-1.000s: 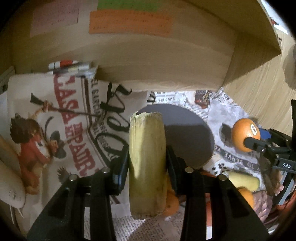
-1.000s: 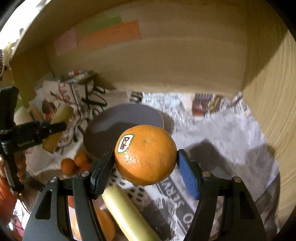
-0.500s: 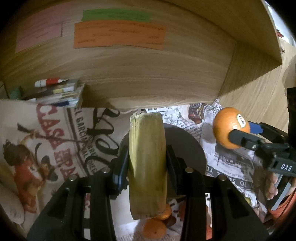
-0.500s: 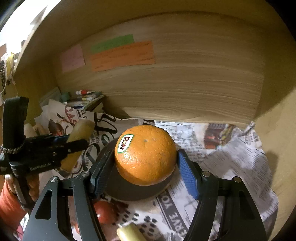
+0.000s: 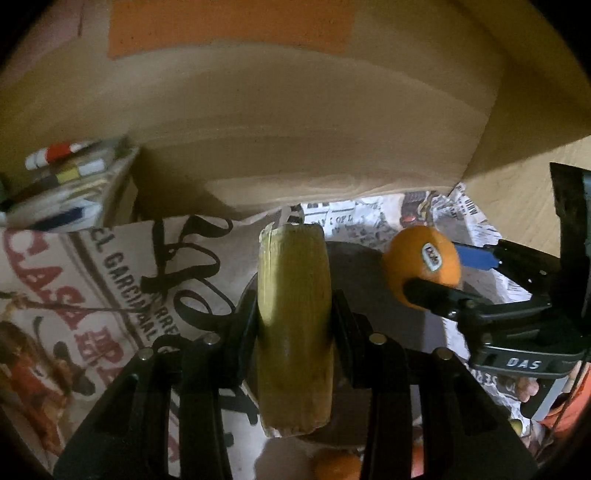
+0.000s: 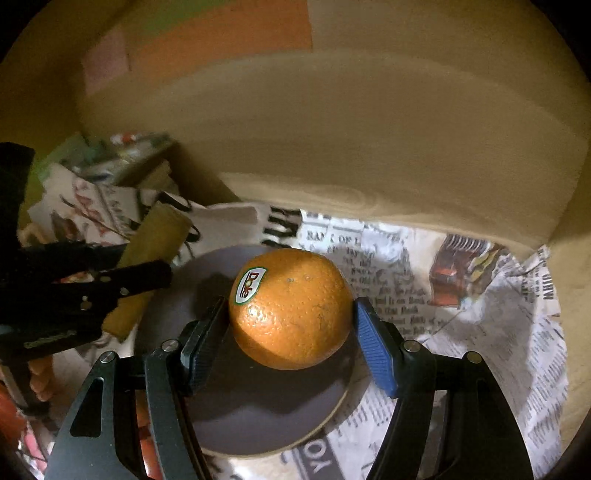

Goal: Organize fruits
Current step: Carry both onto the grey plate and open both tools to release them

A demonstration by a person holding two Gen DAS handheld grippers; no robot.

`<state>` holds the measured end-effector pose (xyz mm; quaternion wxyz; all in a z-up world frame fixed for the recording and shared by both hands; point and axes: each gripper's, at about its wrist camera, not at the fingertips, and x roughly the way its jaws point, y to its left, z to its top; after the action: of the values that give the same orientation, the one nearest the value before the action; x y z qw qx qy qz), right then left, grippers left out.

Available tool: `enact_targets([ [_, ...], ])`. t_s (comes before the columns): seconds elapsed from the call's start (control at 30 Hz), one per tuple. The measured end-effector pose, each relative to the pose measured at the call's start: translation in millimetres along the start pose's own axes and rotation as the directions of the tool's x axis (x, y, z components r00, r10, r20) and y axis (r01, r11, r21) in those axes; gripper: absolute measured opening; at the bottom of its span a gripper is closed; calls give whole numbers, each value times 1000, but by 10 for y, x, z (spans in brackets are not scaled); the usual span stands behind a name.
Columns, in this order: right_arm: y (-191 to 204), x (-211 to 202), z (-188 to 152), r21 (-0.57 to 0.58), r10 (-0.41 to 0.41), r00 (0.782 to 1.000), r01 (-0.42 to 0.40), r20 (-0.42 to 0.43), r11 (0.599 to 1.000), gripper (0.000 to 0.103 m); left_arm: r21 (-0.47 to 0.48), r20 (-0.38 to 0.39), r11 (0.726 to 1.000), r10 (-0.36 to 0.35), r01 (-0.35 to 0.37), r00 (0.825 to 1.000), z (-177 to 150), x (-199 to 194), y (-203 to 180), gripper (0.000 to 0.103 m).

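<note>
My left gripper [image 5: 293, 325] is shut on a yellow banana piece [image 5: 293, 325] with a cut top end, held upright over the left edge of a dark round plate [image 5: 362, 280]. My right gripper [image 6: 290, 325] is shut on an orange [image 6: 291, 308] with a Dole sticker, held over the same plate [image 6: 258, 417]. In the left wrist view the orange [image 5: 421, 264] and right gripper [image 5: 443, 280] sit to the right of the banana piece. In the right wrist view the left gripper [image 6: 129, 273] and banana piece [image 6: 147, 266] are at the left.
Newspaper [image 6: 461, 295] covers the surface inside a wooden shelf with a back wall [image 6: 332, 129] and coloured paper labels [image 5: 229, 22]. Stacked books and markers [image 5: 62, 173] lie at the back left. A small orange [image 5: 336, 463] lies below the plate.
Both grippers have moved forward and down toward the plate with their fruit. The orange has come closer to the plate's centre. The shelf wall looms larger.
</note>
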<state>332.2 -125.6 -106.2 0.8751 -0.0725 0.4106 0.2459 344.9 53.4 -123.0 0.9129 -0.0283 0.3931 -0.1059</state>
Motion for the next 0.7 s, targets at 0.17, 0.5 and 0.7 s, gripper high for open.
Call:
enact_targets([
  [0.17, -45, 243, -5, -12, 3, 999, -3, -54, 1000, 66, 4, -39, 1000, -6, 6, 999, 27, 223, 1, 38],
  [0.5, -43, 342, -61, -62, 2, 994, -9, -109, 998, 68, 39, -75, 999, 9, -6, 997, -16, 402, -86, 44],
  [0.7, -51, 248, -52, -41, 11, 993, -16, -115, 999, 77, 47, -1, 998, 30, -30, 1000, 19, 134, -119, 58],
])
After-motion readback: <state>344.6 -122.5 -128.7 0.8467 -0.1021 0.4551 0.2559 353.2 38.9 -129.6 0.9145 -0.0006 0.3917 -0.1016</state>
